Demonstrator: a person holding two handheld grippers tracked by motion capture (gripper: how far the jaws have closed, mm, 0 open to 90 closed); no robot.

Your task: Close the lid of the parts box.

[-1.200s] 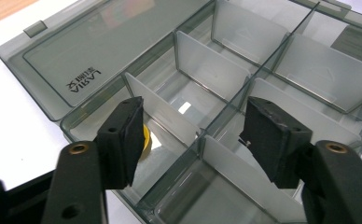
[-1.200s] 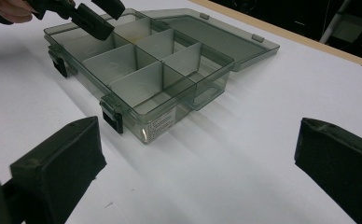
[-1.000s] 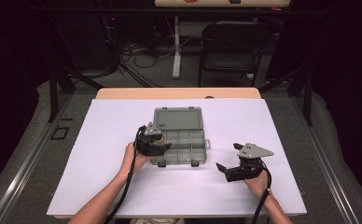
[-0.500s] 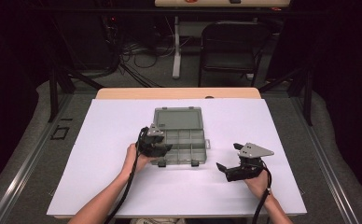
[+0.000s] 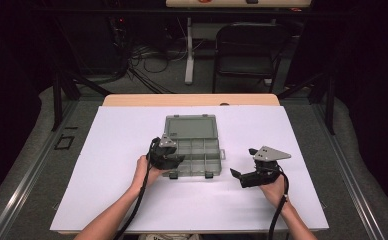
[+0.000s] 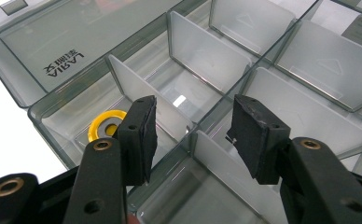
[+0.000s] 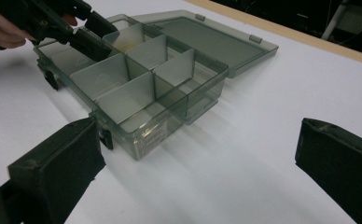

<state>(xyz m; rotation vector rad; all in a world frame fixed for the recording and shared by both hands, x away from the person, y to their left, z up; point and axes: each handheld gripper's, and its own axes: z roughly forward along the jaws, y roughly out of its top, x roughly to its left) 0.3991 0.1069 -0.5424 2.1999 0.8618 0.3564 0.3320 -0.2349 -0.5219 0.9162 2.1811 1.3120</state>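
Translucent organiser box (image 5: 194,146), lid open for access, mid-table | left gripper (image 6: 193,135) half-open, closing, empty, above yellow ring (image 6: 105,124) compartment | right gripper (image 7: 193,177) wide open, idle, clear of box

We see the compartment box (image 5: 197,155) at mid-table (image 5: 112,150), lid (image 5: 191,126) laid open behind it — a ring (image 6: 105,125) in one corner compartment; the left gripper (image 5: 174,161) above the box's left part, the right gripper (image 5: 238,176) to its right.
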